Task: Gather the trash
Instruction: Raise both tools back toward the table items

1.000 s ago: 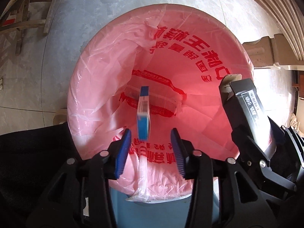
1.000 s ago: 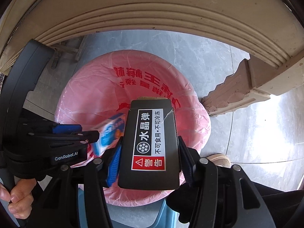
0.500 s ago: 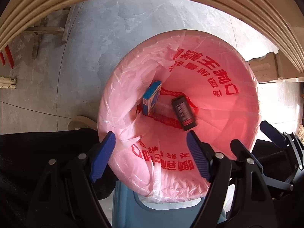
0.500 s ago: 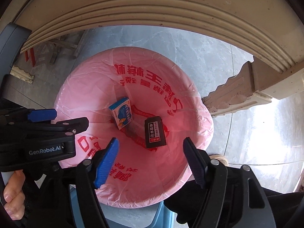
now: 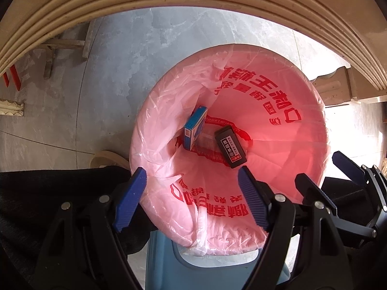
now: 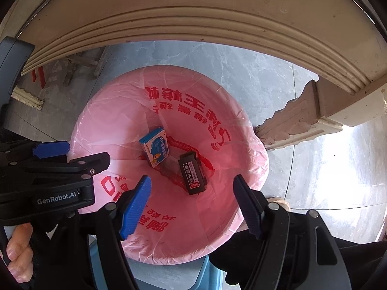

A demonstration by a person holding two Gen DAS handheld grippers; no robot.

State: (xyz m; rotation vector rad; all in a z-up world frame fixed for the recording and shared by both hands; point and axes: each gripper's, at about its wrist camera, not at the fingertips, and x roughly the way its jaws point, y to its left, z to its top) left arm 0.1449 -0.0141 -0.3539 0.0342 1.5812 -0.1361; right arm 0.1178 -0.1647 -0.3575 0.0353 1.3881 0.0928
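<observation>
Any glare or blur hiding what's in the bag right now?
Left wrist view: sharp; blue box and black box read clearly in the pink bag, sunlight blows out the floor at the right edge. Right wrist view: also sharp; strong floor glare on the right, fisheye bending the table edge.

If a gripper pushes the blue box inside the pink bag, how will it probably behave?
The blue box leans on the sloping wall of the pink bag, so it would likely tip or slide down toward the black box. It looks like thin cardboard, so probably light and crushable. The thin plastic film beneath it would probably give and let it slip.
</observation>
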